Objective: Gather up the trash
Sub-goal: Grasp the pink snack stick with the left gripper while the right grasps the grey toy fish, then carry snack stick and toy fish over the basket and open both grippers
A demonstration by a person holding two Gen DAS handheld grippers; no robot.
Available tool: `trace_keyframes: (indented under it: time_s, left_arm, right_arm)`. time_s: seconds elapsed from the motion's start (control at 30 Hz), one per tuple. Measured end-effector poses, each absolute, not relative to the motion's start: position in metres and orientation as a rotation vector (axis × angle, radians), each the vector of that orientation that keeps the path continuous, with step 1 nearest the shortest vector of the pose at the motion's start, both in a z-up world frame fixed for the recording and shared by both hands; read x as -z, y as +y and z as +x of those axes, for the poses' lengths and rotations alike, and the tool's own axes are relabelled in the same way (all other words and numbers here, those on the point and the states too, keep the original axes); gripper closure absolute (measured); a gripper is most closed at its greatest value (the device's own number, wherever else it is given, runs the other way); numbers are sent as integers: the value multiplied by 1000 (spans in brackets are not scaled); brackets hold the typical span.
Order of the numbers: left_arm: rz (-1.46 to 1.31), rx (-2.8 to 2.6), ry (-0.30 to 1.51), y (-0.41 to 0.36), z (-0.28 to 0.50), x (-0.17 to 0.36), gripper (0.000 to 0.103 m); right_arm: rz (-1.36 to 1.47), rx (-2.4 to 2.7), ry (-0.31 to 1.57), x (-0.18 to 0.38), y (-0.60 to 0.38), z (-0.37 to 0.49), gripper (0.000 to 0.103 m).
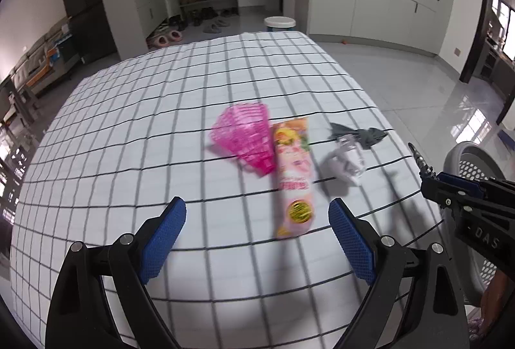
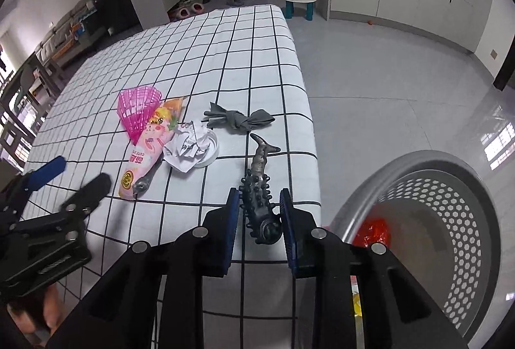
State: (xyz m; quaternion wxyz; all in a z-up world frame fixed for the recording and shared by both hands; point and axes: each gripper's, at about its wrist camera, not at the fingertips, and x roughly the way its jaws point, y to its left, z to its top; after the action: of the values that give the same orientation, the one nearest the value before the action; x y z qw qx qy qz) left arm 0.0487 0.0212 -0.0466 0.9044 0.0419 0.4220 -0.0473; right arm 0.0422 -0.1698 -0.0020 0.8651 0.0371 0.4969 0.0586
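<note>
On the checked table (image 1: pixel 128 130) lie a pink snack wrapper (image 1: pixel 293 178), a pink plastic mesh basket (image 1: pixel 248 136), crumpled white paper (image 1: pixel 346 160) on a clear lid, and a knotted grey cloth (image 1: pixel 363 133). My left gripper (image 1: pixel 257 226) is open and empty, just short of the wrapper. My right gripper (image 2: pixel 260 207) is shut on a dark spiky fish-like toy (image 2: pixel 259 188), held above the table's right edge. In the right wrist view the wrapper (image 2: pixel 145 152), basket (image 2: pixel 136 110), paper (image 2: pixel 188 146) and cloth (image 2: pixel 238 120) lie left of it.
A grey perforated bin (image 2: pixel 450 220) stands on the floor right of the table, with red trash (image 2: pixel 373 231) inside. A small white stool (image 2: pixel 299 3) stands beyond the table. Cabinets line the far right wall.
</note>
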Motion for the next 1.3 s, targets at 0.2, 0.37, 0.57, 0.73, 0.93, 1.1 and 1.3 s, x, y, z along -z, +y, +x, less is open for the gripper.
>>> trace_keyframes:
  time_s: [0.2, 0.37, 0.57, 0.73, 0.93, 1.1, 1.3]
  left_arm:
    - [111, 94, 897, 5, 65, 60, 14]
    - [123, 72, 930, -1, 84, 77, 14]
    - [105, 79, 946, -3, 96, 85, 18]
    - [102, 94, 956, -7, 105, 86, 35]
    - [105, 126, 968, -13, 109, 90, 67]
    - [117, 145, 957, -17, 99, 86, 79]
    - [108, 146, 924, -8, 80, 72, 80]
  right_arm:
    - [125, -126, 1033, -6, -184, 38, 78]
    - [155, -138, 1031, -10, -190, 37, 78]
    - [152, -156, 1038, -10, -186, 35, 78]
    - [158, -151, 1050, -6, -188, 38, 78]
    - [170, -147, 1055, -4, -191, 38, 78]
    - [168, -155, 1048, -5, -192, 36, 78]
    - [179, -156, 1040, -8, -196, 30, 78]
